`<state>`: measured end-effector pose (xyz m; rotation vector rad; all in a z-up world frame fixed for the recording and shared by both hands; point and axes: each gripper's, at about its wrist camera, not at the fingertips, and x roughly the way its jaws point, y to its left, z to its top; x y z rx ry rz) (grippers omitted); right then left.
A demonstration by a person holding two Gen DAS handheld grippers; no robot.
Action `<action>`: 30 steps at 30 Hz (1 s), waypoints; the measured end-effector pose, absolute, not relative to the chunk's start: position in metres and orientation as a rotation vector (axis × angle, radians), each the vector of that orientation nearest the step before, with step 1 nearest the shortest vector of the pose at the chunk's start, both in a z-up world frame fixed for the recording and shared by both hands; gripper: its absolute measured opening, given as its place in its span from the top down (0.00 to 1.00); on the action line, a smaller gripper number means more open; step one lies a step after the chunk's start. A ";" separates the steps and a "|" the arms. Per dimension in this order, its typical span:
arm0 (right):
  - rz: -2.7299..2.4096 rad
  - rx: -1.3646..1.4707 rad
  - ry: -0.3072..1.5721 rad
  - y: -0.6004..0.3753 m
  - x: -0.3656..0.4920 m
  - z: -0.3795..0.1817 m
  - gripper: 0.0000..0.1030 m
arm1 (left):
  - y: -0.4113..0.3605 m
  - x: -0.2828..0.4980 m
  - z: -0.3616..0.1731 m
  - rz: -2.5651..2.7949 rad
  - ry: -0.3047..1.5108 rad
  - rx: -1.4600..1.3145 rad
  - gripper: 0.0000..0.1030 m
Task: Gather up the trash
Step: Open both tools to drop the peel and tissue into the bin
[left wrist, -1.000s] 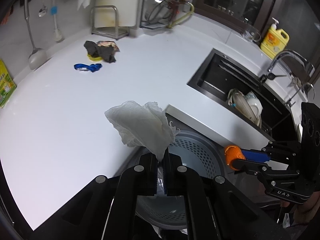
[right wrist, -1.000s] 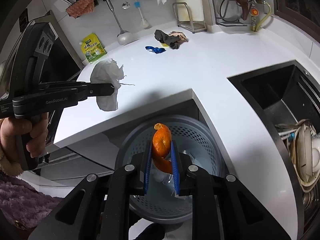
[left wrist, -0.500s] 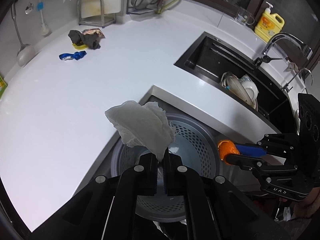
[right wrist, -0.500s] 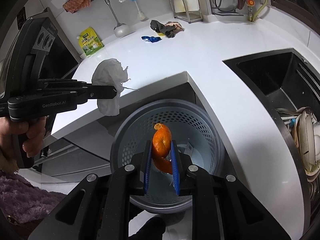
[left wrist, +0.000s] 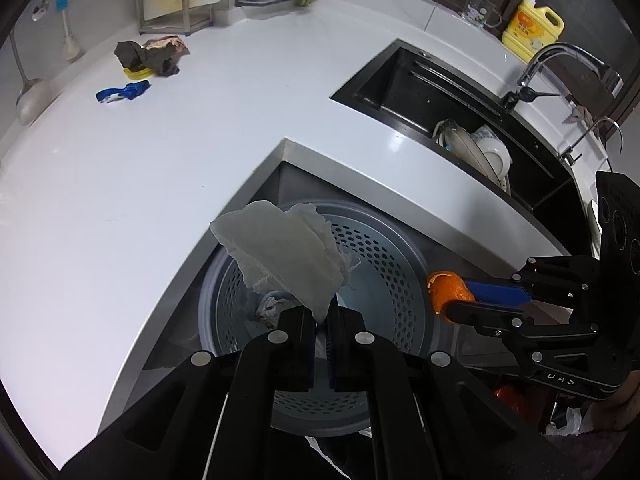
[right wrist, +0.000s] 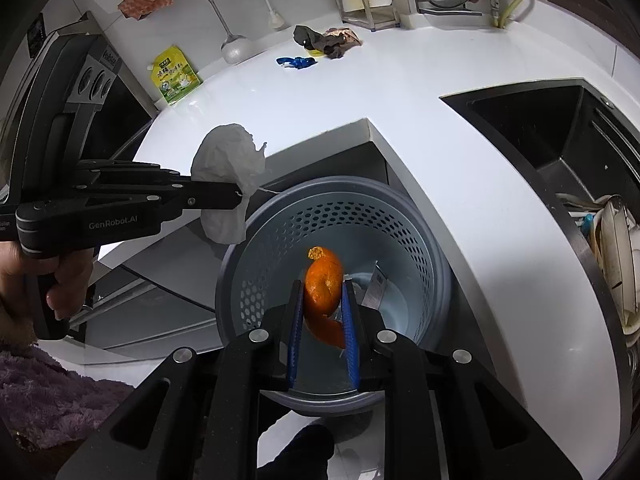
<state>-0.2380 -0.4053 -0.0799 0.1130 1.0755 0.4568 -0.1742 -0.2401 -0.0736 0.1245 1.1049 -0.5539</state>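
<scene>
Left tool [left wrist: 318,322]: pinching a crumpled tissue [left wrist: 286,258], above the bin's near-left rim.
Right tool [right wrist: 322,308]: clamped on an orange peel [right wrist: 324,286], directly over the bin [right wrist: 436,272] opening.
Nearer drop: right.
Bench [left wrist: 120,184]: more scraps far off.
</scene>
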 end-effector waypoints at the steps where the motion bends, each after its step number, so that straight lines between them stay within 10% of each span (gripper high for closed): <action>1: 0.455 0.114 1.077 -0.405 -0.238 -0.081 0.82 | -0.241 -0.174 -0.075 -0.558 1.109 0.126 0.95; 30: 0.450 0.121 1.148 -0.398 -0.226 -0.113 0.80 | -0.244 -0.168 -0.112 -0.597 1.208 0.131 0.91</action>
